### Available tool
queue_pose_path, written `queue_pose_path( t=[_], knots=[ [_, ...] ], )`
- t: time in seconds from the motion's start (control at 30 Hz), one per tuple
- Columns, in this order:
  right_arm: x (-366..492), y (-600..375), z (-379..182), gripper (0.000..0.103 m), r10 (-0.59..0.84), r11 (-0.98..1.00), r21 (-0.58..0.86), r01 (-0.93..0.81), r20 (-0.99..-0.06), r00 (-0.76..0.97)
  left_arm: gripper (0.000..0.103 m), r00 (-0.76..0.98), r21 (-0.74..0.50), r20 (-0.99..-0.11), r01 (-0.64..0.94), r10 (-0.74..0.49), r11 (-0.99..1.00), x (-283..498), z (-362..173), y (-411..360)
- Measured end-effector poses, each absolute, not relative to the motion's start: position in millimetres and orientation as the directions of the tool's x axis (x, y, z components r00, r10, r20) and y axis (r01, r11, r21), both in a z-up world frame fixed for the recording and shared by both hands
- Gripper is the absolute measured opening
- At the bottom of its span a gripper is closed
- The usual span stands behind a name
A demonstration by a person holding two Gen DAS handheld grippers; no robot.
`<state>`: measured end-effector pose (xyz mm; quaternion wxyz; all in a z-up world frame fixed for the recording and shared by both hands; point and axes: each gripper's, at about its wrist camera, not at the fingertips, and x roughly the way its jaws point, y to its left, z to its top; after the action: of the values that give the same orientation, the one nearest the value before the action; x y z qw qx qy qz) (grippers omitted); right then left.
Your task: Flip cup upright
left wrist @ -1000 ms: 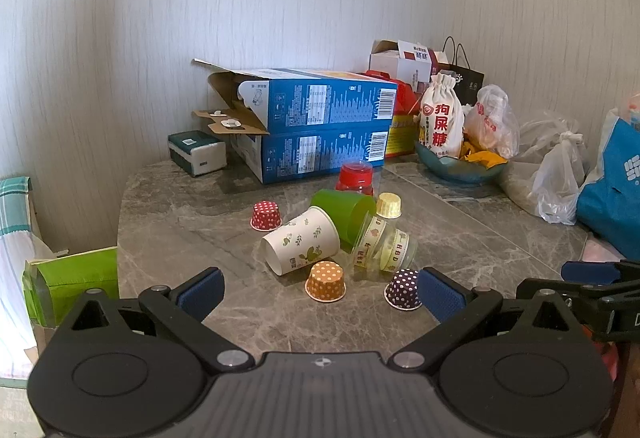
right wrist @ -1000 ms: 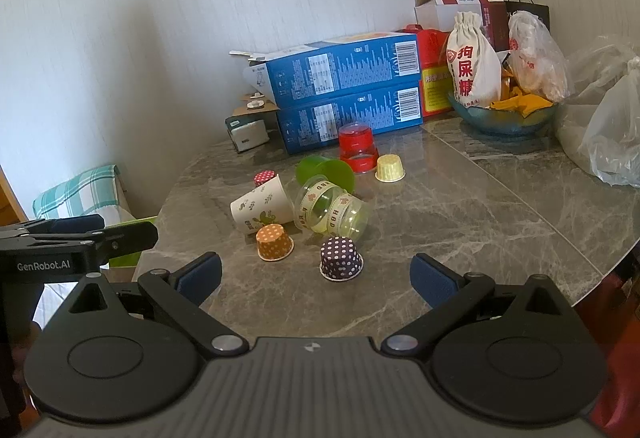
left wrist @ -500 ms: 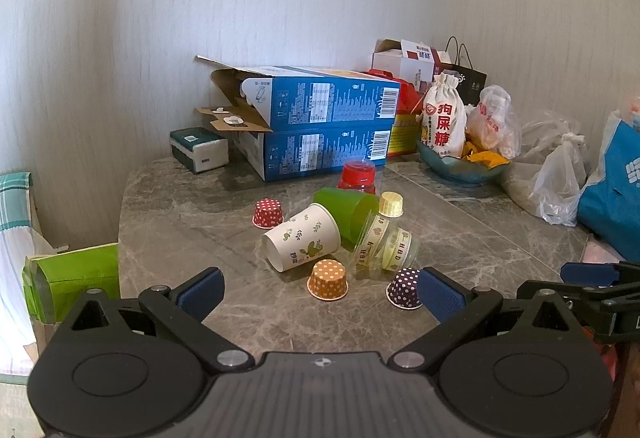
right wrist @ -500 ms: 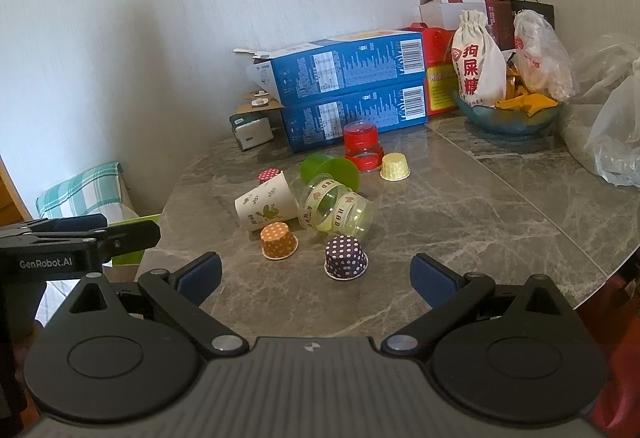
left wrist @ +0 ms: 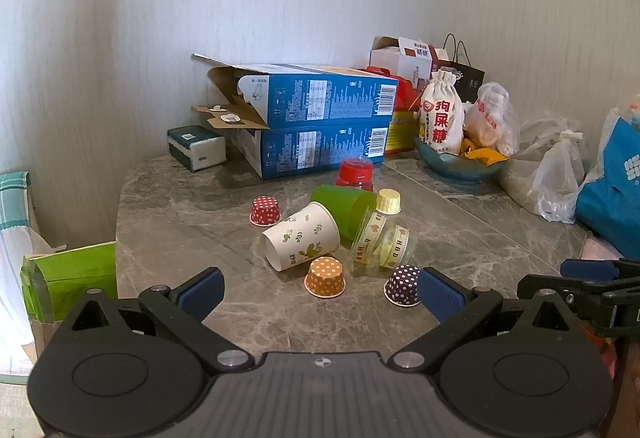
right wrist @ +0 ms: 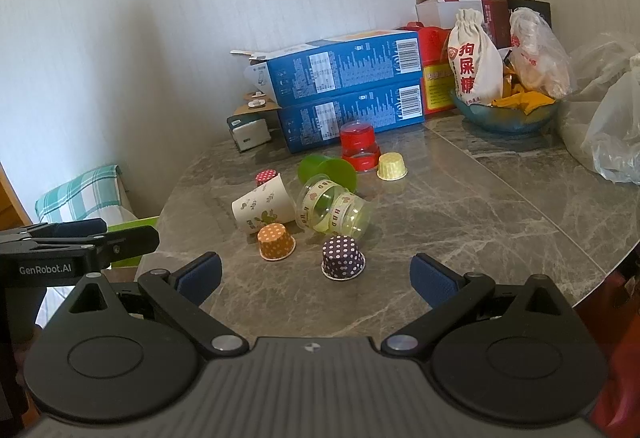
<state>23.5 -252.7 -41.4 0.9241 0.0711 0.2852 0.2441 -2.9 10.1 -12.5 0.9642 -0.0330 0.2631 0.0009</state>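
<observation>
Several cups lie on the marble table (left wrist: 180, 205). A white leaf-print paper cup (left wrist: 301, 236) (right wrist: 262, 207), a green cup (left wrist: 344, 203) (right wrist: 327, 170) and a clear banded cup (left wrist: 382, 242) (right wrist: 332, 211) lie on their sides. A red cup (left wrist: 356, 171) (right wrist: 358, 145) stands upside down. Small dotted cups stand upside down: orange (left wrist: 325, 276) (right wrist: 276, 241), purple (left wrist: 403, 284) (right wrist: 343, 257), red (left wrist: 265, 210), yellow (right wrist: 392, 165). My left gripper (left wrist: 320, 292) and right gripper (right wrist: 316, 276) are both open and empty, short of the cups.
Two stacked blue boxes (left wrist: 320, 117) stand at the back. A bowl (right wrist: 504, 115) with a cloth bag and packets is at the back right, with plastic bags (right wrist: 608, 133) beside it. A green bag (left wrist: 72, 278) sits off the table's left edge.
Both grippers have edged slightly toward the cups. The cups have not moved.
</observation>
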Motion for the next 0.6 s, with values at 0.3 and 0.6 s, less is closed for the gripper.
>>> queue_pose_path(
  t=[0.3, 0.6],
  knots=[
    [24.3, -252.5, -42.1, 0.101, 0.495, 0.869, 0.271, -0.414, -0.494, 0.715, 0.103, 0.860, -0.063, -0.510, -0.021, -0.014, 0.998, -2.7, -13.0, 9.1],
    [26.0, -250.1, -43.0, 0.101, 0.498, 0.867, 0.267, -0.421, -0.497, 0.711, 0.103, 0.855, -0.069, -0.518, -0.018, -0.020, 0.997, 0.2, -16.9, 9.3]
  ],
)
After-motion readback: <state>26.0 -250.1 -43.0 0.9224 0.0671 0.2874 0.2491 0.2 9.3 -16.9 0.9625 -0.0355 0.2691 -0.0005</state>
